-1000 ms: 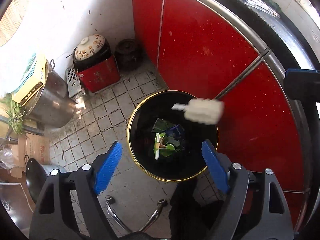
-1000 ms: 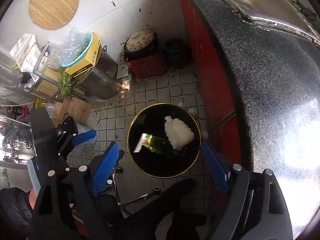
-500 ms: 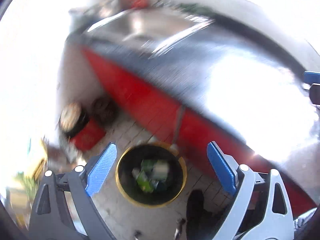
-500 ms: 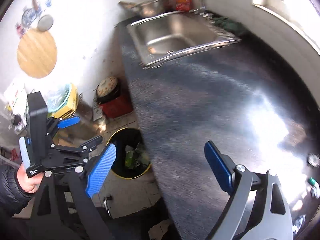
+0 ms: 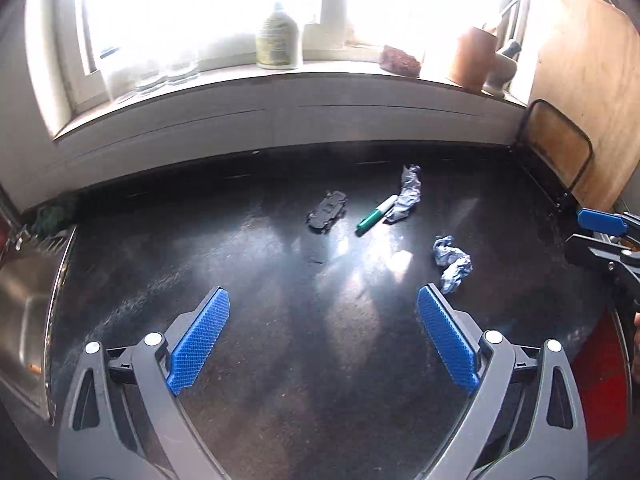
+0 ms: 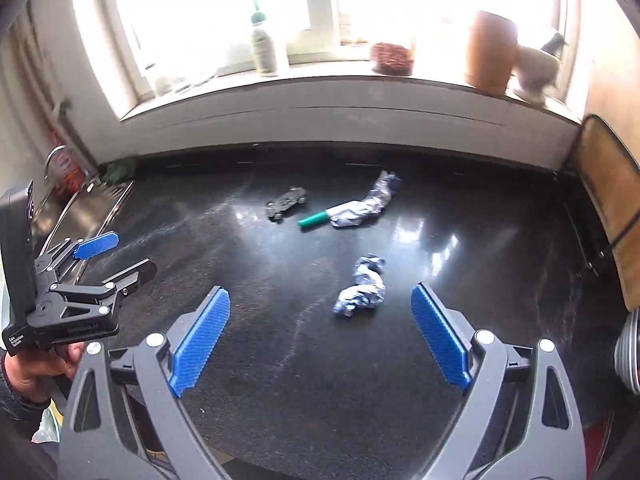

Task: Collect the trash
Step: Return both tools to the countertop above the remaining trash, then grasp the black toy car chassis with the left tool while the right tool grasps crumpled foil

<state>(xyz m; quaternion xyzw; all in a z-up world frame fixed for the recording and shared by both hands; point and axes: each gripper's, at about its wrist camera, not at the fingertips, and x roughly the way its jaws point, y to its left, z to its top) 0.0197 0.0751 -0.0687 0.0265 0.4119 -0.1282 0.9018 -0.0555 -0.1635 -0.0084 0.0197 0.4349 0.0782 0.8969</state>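
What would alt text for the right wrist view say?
The open right gripper hovers over a dark counter, a crumpled wrapper just ahead. Farther back lie another wrapper, a green marker and a dark scrap.

Home kitchen: sink (image 5: 24, 312), dark countertop (image 5: 280, 280), windowsill bottle (image 5: 277, 40).

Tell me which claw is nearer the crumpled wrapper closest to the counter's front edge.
Right. The crumpled wrapper lies just ahead of the open right claw, between its fingers' lines. The left claw sits further left, wrapper beyond its right finger.
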